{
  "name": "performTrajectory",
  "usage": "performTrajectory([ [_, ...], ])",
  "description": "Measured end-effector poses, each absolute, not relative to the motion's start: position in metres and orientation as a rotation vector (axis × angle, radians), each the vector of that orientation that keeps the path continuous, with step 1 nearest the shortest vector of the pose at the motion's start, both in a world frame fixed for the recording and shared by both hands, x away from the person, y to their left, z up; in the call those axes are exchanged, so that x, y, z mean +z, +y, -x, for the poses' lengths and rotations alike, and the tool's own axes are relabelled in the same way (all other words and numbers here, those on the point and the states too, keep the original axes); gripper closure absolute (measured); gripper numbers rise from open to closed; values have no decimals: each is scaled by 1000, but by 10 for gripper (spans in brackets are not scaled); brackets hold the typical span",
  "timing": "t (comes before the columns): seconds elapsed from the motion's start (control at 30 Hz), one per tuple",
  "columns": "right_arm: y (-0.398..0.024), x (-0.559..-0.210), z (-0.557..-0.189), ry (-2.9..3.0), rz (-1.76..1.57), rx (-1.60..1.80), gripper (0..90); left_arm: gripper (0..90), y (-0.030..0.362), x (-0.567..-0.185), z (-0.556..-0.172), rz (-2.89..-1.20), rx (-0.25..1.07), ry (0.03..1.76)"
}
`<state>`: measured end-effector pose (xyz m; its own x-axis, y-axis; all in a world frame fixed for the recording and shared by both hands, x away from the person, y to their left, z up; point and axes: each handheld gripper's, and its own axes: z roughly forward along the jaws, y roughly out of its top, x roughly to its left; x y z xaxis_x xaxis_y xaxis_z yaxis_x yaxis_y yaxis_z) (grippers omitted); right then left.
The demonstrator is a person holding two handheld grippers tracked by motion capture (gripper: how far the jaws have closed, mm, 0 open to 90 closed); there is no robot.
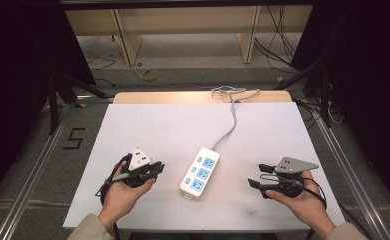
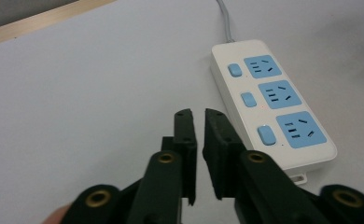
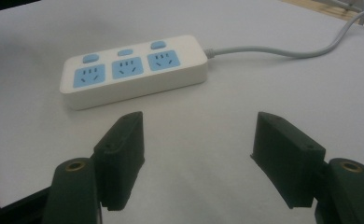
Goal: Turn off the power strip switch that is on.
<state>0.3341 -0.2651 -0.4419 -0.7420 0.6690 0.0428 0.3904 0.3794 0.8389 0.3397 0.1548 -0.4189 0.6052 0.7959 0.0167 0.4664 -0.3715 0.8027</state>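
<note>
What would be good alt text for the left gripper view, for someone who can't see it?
A white power strip with three blue sockets and three blue switches lies on a white table, its grey cable running off the top edge. In the foreground the left tongs point toward it, black jaws nearly together with nothing between them, short of the strip.

grey floor (image 1: 33,165), wooden shelving (image 1: 183,30), dark curtains (image 1: 13,60) at both sides.

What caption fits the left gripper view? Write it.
Left gripper, jaws nearly shut on nothing, beside the white power strip.
</note>
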Motion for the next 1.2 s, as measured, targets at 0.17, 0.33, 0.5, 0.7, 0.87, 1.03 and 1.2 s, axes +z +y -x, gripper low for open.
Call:
performTrajectory([
  [0.17,-265,-442,-334,2339,-929,1301,340,897,151,-417,-342,-2049,519,995],
  [0.33,-264,-442,-334,2342,-932,1299,336,899,147,-415,-346,-2043,507,1008],
  [0.5,-264,-442,-335,2346,-928,1292,334,898,144,-415,-349,-2045,491,1016],
  [0.7,-264,-443,-335,2350,-929,1288,330,899,138,-413,-353,-2056,458,1033],
  [0.87,-264,-443,-335,2349,-929,1286,330,899,131,-411,-356,-2072,441,1032],
  [1.03,-264,-443,-335,2354,-930,1285,330,899,122,-410,-360,-2093,427,1021],
  [1.2,-264,-443,-335,2357,-930,1281,330,899,112,-411,-365,-2110,408,1012],
])
